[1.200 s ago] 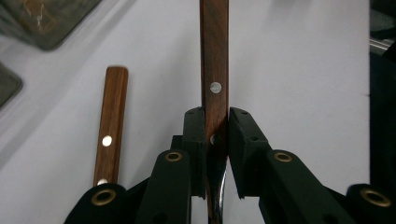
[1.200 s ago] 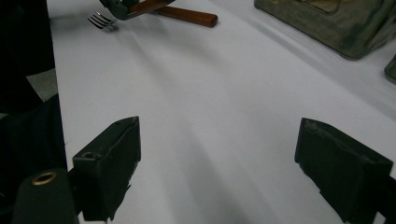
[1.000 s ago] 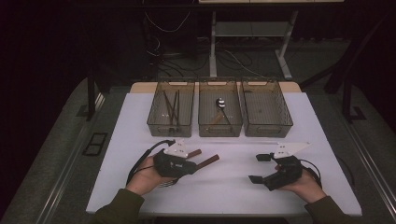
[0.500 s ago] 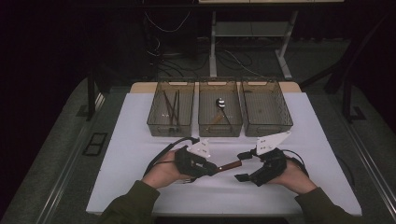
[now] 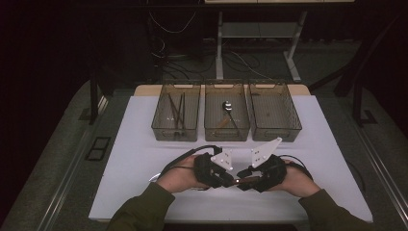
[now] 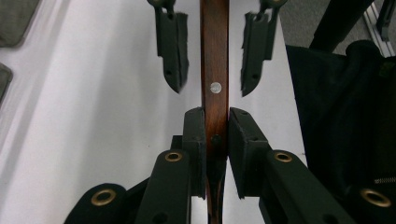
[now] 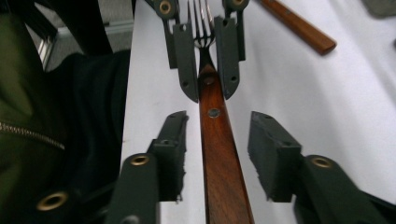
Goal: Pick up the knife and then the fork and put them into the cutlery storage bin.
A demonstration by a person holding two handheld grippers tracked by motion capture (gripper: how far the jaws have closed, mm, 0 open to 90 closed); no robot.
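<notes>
Centrally, spoon [image 5: 227, 105] inside middle bin [image 5: 226, 133].

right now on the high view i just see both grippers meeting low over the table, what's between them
observer: a fork. The left gripper is shut on its wooden handle.
operator: has the right one got it too
observer: not yet. The right gripper has just been closing with the handle between its pads, and there are gaps on both sides.
operator: anything else lying close
observer: a second wooden handle lies on the table beyond the fork.
</notes>
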